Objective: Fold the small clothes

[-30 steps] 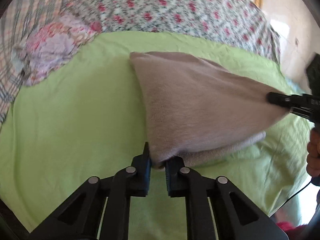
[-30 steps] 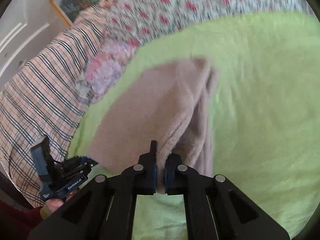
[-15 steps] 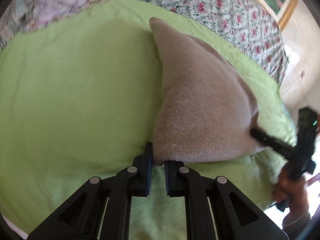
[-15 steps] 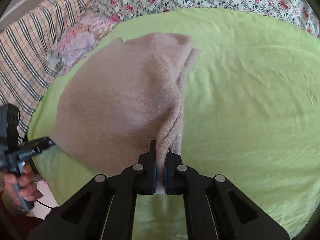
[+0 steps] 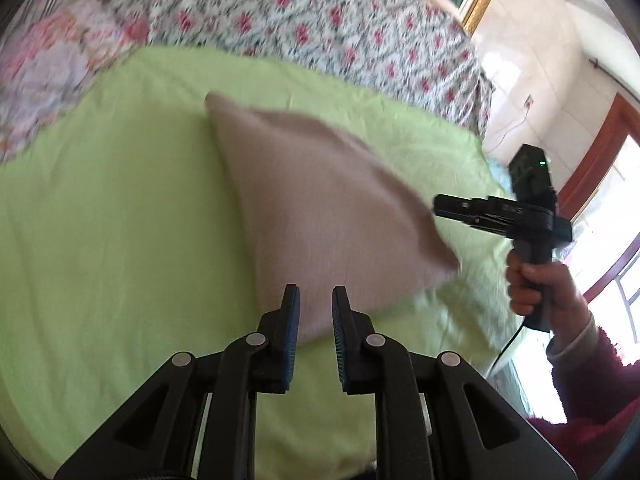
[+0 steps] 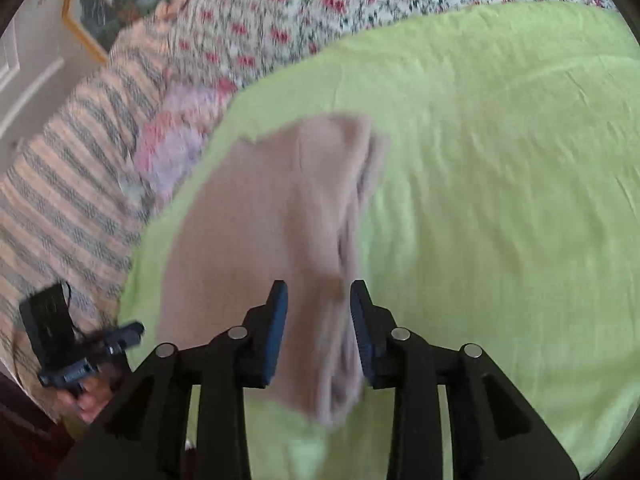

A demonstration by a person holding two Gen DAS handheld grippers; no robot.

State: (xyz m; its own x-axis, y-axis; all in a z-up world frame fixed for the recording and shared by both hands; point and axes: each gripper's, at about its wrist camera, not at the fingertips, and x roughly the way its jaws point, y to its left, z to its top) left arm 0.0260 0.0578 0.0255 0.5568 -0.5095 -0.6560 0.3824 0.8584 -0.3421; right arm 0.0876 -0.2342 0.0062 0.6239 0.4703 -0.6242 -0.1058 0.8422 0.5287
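Green bedsheet carries my folded beige knit garment; left gripper and right gripper are opening, releasing it; next I smooth it.

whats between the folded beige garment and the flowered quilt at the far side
Only bare green sheet lies between the beige garment and the flowered quilt; the left wrist view shows it best.

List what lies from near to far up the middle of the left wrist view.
Left claw with jaws opening → beige garment → green sheet → floral bedspread.
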